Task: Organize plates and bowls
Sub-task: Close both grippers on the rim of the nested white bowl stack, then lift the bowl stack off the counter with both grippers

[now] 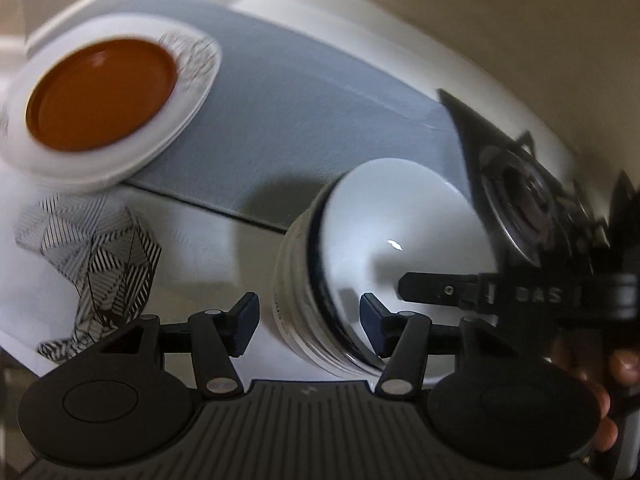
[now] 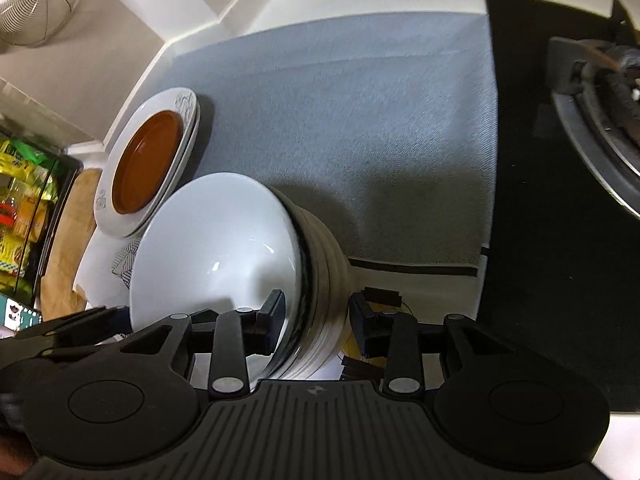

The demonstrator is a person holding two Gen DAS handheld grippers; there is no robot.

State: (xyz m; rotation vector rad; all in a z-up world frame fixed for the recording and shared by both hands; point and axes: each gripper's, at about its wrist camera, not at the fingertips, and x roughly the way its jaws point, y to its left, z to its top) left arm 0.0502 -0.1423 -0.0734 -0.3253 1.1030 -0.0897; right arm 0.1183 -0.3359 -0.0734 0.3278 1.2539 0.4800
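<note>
A white bowl [image 1: 396, 224] [image 2: 216, 240] with a ribbed outside and dark rim sits tilted between both grippers. My left gripper [image 1: 308, 320] is open, its jaws on either side of the bowl's left rim. My right gripper [image 2: 316, 320] is open, its jaws on either side of the bowl's right rim; it shows in the left wrist view [image 1: 440, 288]. A brown plate [image 1: 100, 92] [image 2: 146, 160] lies on stacked white plates [image 1: 132, 160] [image 2: 168, 184] at the left.
A grey-blue mat [image 1: 288, 120] [image 2: 360, 120] covers the white counter. A black stove with a burner [image 2: 592, 120] [image 1: 520, 208] is on the right. A striped patterned cloth [image 1: 92, 256] lies front left. A wire basket [image 2: 32, 4] stands far left.
</note>
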